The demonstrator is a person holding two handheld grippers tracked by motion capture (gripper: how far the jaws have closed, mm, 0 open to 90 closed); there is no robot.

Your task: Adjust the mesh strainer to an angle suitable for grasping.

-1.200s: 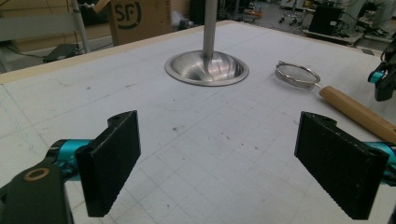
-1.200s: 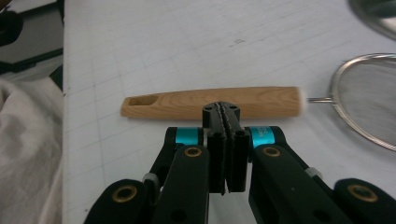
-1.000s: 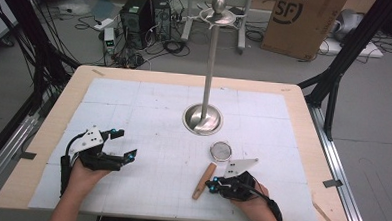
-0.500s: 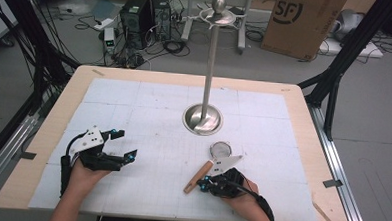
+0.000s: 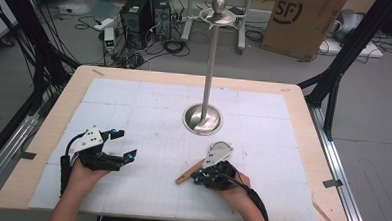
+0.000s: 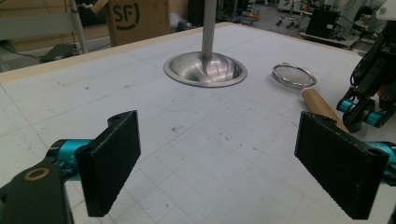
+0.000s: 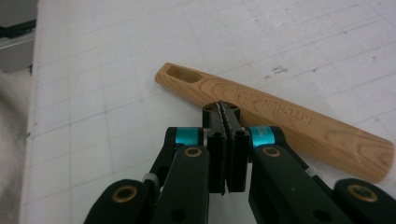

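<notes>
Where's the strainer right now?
In the high view the strainer lies on the mat front right of centre, handle end toward the left gripper, mesh near the stand base. The shut right gripper is right at its handle.

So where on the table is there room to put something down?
The far strip of the white mat behind the metal stand's base is bare, and so is the middle between the left gripper and the strainer's wooden handle. It is crowded at the right gripper, beside the strainer.
</notes>
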